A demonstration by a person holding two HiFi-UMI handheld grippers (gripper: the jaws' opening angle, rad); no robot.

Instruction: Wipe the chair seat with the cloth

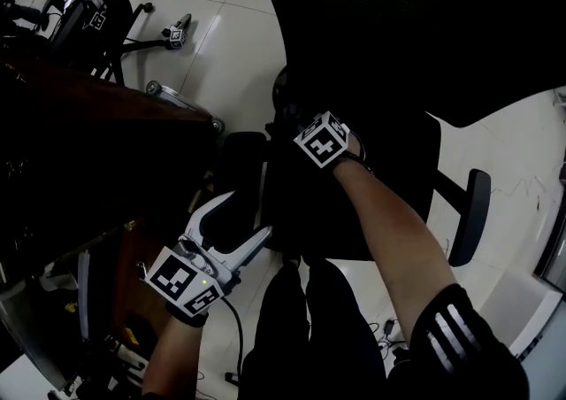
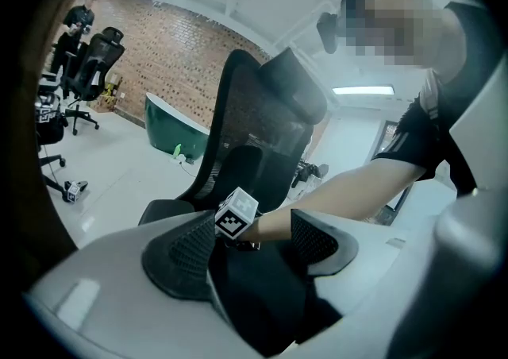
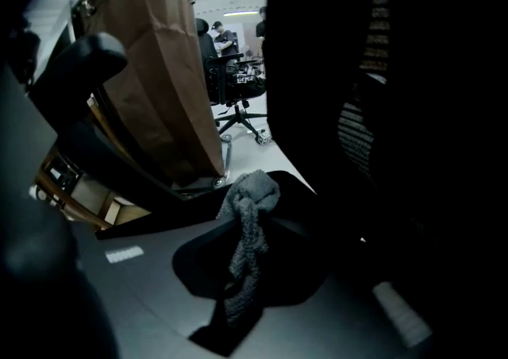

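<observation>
The black office chair has its seat (image 1: 363,203) under my right arm and its tall mesh backrest (image 2: 255,123) behind. My right gripper (image 1: 299,122) reaches over the seat's back left part, with its marker cube (image 1: 324,142) on top. The right gripper (image 3: 242,258) is shut on a grey knitted cloth (image 3: 248,222), which bunches above the jaws and hangs against the dark seat (image 3: 317,222). The cloth is hidden in the head view. My left gripper (image 1: 248,217) stays near the seat's front left corner. Its jaws (image 2: 250,246) are open and hold nothing.
A dark wooden desk (image 1: 80,124) stands close on the left, its brown side panel (image 3: 159,79) by the seat. The chair's armrests (image 1: 469,212) flank the seat. Another office chair (image 1: 93,13) and a spare gripper (image 1: 177,34) are on the tiled floor behind. Cables (image 1: 380,332) lie by my legs.
</observation>
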